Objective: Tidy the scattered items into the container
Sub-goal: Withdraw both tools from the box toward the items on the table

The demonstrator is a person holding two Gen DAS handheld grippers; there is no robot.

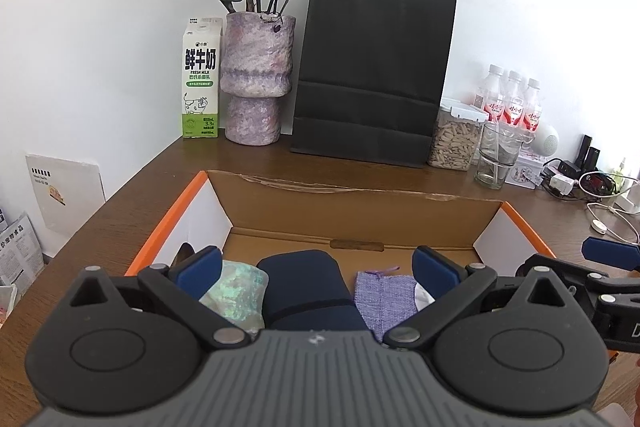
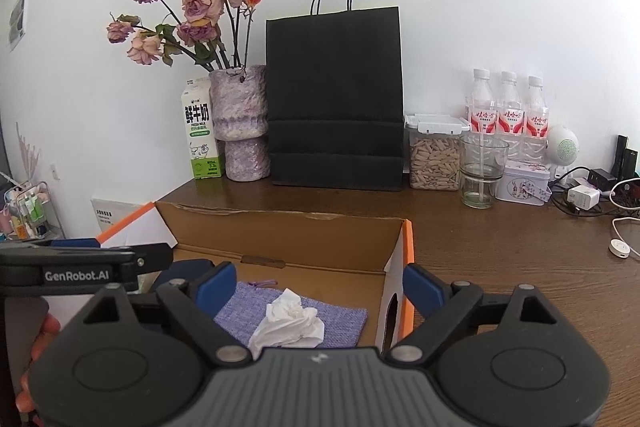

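over the cardboard box (image 1: 360,211), both the left gripper (image 1: 316,267) and right gripper (image 2: 318,287) hang released and empty; inside lie a navy pouch (image 1: 308,283), purple cloth (image 2: 288,311), iridescent bag (image 1: 236,291) and crumpled tissue (image 2: 292,323).

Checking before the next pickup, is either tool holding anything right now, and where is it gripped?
Nothing is held. The left tool and right tool both stand open over the box, with nothing between their fingers.

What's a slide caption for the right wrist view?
Open right gripper above orange-edged cardboard box holding purple woven pouch and crumpled white tissue.
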